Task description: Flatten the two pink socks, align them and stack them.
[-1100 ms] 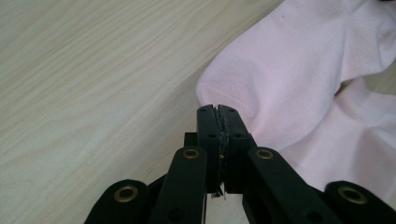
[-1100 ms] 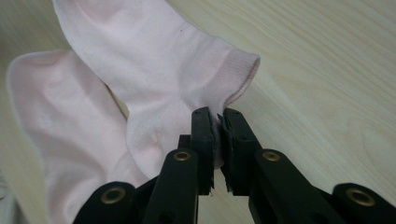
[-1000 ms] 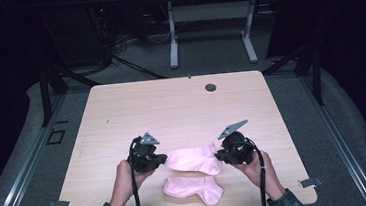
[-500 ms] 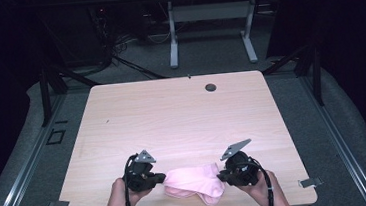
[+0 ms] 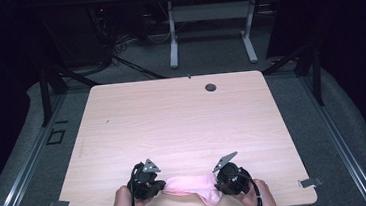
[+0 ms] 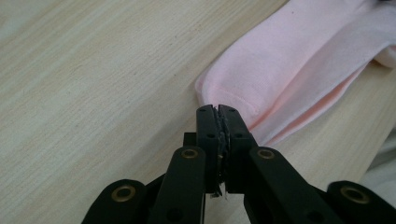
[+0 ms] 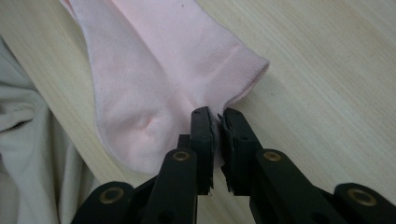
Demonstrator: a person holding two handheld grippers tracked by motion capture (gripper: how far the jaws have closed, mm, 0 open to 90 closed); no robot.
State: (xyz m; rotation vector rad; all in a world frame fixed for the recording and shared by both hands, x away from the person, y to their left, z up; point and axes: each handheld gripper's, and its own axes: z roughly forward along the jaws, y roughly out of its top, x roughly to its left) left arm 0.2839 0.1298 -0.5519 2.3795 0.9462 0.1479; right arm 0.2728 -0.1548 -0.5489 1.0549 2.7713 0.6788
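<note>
The left claw (image 5: 161, 186) is clamped on the toe end of the pink socks (image 5: 191, 186). The socks lie stacked flat at the counter's (image 5: 183, 123) near edge, between both claws. The right claw (image 5: 217, 184) is clamped on the cuff end.

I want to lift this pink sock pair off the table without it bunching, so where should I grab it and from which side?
Grip the pink socks at the two ends, as the left gripper and right gripper do now: toe end from the left, cuff corner from the right. They lie flat and stretched along the table's near edge, so low pinches on the thin edges probably keep them taut.
</note>
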